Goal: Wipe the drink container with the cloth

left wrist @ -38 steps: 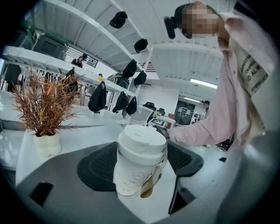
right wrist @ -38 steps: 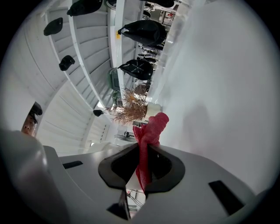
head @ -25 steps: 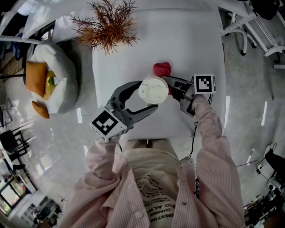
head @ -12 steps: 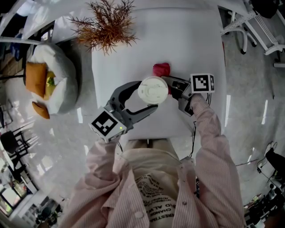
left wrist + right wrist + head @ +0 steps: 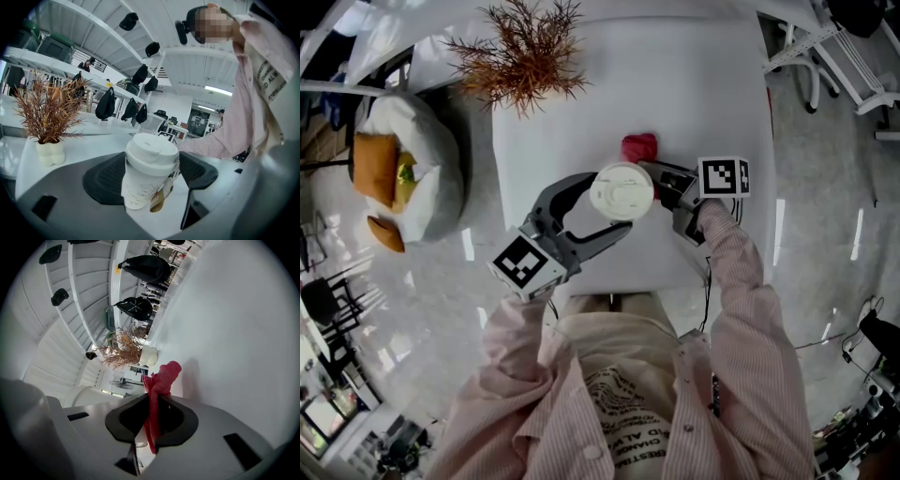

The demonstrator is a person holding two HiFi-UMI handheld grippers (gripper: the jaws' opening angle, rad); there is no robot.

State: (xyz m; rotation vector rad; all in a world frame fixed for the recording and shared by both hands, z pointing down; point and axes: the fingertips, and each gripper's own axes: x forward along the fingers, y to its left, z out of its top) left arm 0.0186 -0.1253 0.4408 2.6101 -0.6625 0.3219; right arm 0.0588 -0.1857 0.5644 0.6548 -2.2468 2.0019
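Grasps done: left gripper point(image 5: 152, 172) clamps the white lidded paper cup point(image 5: 622, 190), right gripper point(image 5: 152, 416) pinches the crumpled red cloth point(image 5: 164, 378) just beside it; contact unclear, wiping likely still pending.

White worktop point(image 5: 703, 84), square, bare at its far side. Dried rust-brown plant point(image 5: 525, 52) at the far left corner, standing upright in a small lumpy white pot point(image 5: 50, 152). Glossy pale floor point(image 5: 830, 244) all round. Left of the worktop, a white beanbag point(image 5: 436, 141) carrying an orange cushion point(image 5: 373, 164); a smaller orange cushion point(image 5: 384, 232) lies just beside it. White tubular frame point(image 5: 830, 52) at upper right. Black bags point(image 5: 106, 104) hang in a row in the background.
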